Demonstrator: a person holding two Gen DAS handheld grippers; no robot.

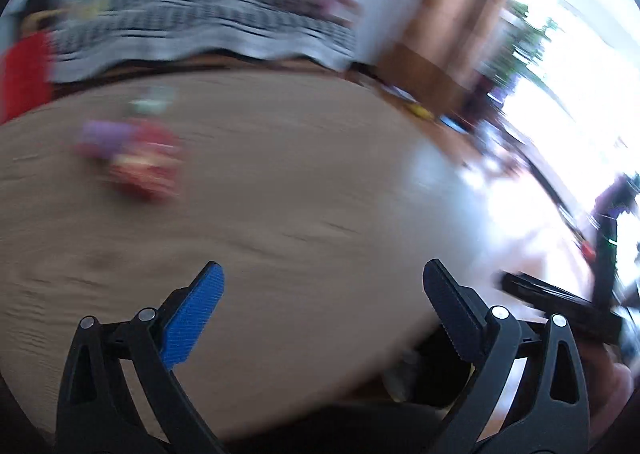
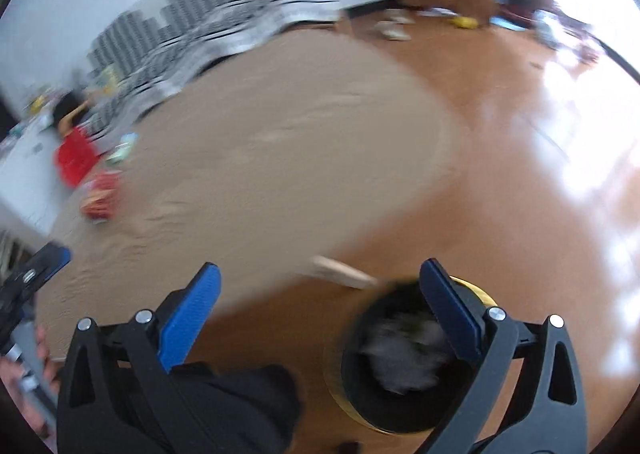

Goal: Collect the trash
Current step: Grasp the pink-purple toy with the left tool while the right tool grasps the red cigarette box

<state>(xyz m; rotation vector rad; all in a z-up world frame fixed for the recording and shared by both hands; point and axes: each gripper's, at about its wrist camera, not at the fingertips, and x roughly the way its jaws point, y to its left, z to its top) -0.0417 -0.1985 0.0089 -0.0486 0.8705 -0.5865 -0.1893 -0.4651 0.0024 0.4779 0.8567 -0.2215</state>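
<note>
Below your right gripper [image 2: 320, 286], close to the lens, sits a round black bin [image 2: 384, 394] with a gold rim, standing on wooden floor [image 2: 500, 213] and already holding crumpled grey scraps. Your right jaws stand wide apart with nothing between them; the bin lies just beneath the right-hand finger. Your left gripper [image 1: 324, 282] is likewise spread wide and holds nothing, hovering over the near edge of a tan rug [image 1: 300, 173]. Farther out on that rug, up and to the left of both sets of jaws, lies a blurred cluster of red and purple wrappers [image 1: 132, 157], with a small pale green scrap [image 1: 152, 103] just beyond it. This looks like the next trash to collect, and your left hand appears the nearer. Motion blur hides the cluster's long axis and any brand or writing. Beyond, a red object [image 2: 76, 157] and a striped cloth [image 1: 200, 33] sit against the white wall.
</note>
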